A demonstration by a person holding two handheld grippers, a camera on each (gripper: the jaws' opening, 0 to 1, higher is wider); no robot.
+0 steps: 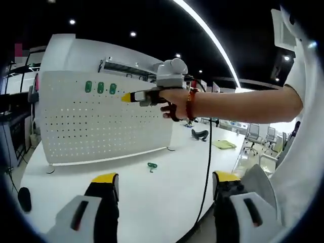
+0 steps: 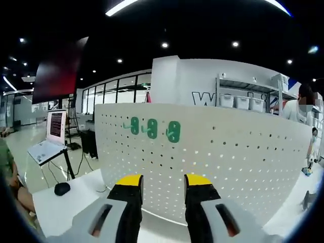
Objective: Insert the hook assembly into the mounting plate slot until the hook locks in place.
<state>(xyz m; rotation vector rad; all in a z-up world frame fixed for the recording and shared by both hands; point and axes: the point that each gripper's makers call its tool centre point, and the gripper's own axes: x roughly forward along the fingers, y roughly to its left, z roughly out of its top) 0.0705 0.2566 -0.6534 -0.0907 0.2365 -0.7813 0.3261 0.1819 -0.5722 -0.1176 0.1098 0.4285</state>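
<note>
Three green plastic hooks (image 2: 152,128) already hang on the white perforated mounting plate (image 2: 243,162); one green hook (image 1: 152,165) lies on the white bench (image 1: 152,202) – not yet picked up. Left tool (image 1: 165,181) gapes empty; right tool (image 2: 162,183) – parted, empty – faces the plate.

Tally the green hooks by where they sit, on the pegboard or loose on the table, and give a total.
Green hooks mounted on the pegboard: 3
Green hook lying loose on the table: 1
Total: 4
</note>
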